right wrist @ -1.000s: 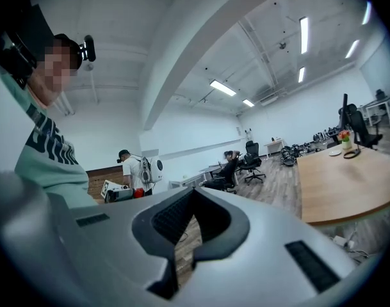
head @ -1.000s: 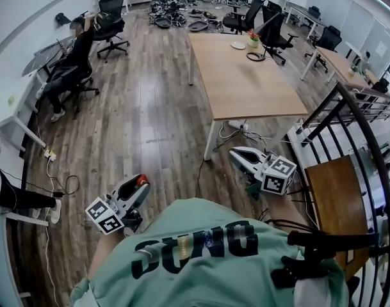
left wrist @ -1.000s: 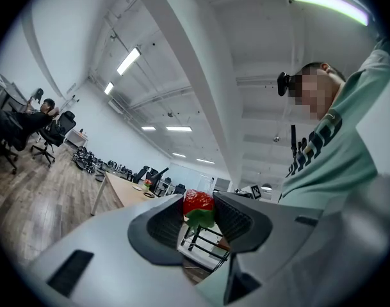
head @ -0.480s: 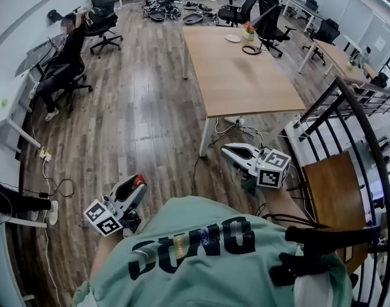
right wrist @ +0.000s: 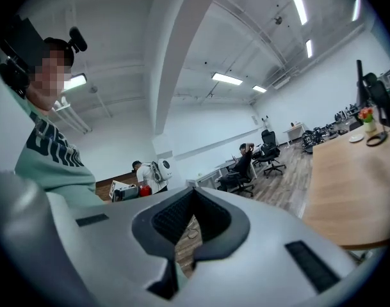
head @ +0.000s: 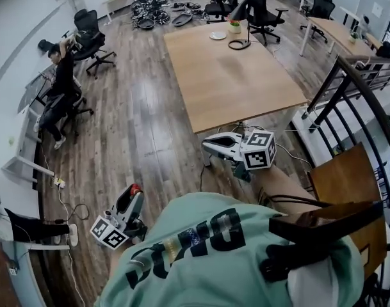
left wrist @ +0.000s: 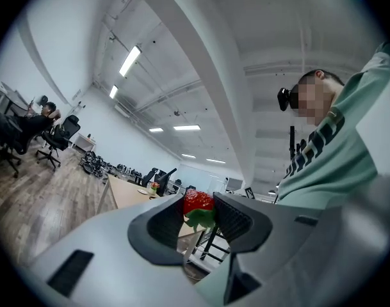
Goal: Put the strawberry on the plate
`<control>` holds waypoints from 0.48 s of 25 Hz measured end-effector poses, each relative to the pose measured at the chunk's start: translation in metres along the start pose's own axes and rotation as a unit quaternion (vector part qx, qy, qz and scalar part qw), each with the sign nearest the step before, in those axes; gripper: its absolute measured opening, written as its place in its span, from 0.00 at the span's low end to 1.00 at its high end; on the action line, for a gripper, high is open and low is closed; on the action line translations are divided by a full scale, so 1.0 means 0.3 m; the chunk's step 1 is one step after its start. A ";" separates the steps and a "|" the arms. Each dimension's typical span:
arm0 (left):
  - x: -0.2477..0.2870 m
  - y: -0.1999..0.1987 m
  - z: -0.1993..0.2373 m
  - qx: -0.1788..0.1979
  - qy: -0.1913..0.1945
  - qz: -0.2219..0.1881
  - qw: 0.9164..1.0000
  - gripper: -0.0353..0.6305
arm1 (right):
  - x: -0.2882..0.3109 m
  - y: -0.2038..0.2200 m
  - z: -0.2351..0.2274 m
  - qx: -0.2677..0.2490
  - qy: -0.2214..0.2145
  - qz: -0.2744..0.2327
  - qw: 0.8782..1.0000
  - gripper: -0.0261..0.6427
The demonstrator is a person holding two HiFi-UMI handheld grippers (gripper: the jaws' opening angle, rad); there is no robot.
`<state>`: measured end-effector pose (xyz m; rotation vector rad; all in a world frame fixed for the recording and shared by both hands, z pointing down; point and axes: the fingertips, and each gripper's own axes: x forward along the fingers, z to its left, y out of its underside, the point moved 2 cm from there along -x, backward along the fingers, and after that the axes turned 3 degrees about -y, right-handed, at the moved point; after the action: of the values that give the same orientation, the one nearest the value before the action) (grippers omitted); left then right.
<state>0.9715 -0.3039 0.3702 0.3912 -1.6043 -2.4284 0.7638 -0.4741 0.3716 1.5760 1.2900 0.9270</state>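
Observation:
A red strawberry [left wrist: 198, 202] with green leaves is pinched between the jaws of my left gripper [left wrist: 199, 219]. In the head view that gripper [head: 133, 194] hangs low at my left over the wooden floor, with the strawberry [head: 135, 188] at its tip. A small white plate [head: 218, 35] lies at the far end of the long wooden table [head: 246, 88]. My right gripper [head: 209, 145] is shut with nothing in it, just off the table's near corner. In the right gripper view the plate [right wrist: 356, 138] shows far off on the table [right wrist: 355, 190].
A potted plant [head: 234, 25] and a black ring-shaped object [head: 238, 43] stand beside the plate. Office chairs [head: 89, 34] and a seated person [head: 57, 88] are at the left. A black stair railing [head: 367, 107] runs along my right. Cables lie on the floor [head: 143, 126].
I have come closer to the table, which now looms larger. Both grippers travelled with me; the right one now sits by the table's near corner. The strawberry stays held.

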 end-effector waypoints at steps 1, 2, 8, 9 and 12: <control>0.050 0.005 -0.009 -0.002 0.000 -0.002 1.000 0.27 | -0.019 -0.009 -0.042 0.002 -0.003 0.001 1.000 0.05; 0.096 0.015 -0.022 -0.003 0.000 -0.002 1.000 0.27 | -0.039 -0.015 -0.081 0.004 -0.007 0.001 1.000 0.05; 0.289 0.083 -0.041 -0.009 -0.015 0.028 0.999 0.27 | -0.115 -0.005 -0.270 0.024 -0.023 0.006 0.999 0.05; 0.304 0.084 -0.040 -0.010 -0.019 0.031 0.999 0.27 | -0.119 -0.003 -0.290 0.028 -0.025 0.007 0.999 0.05; 0.305 0.075 -0.017 -0.012 -0.033 0.043 0.998 0.27 | -0.105 0.020 -0.333 0.046 -0.028 0.008 0.999 0.05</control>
<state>0.8874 -0.3456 0.3791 0.2350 -1.5824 -2.4179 0.6675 -0.4888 0.4106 1.6734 1.2998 0.8376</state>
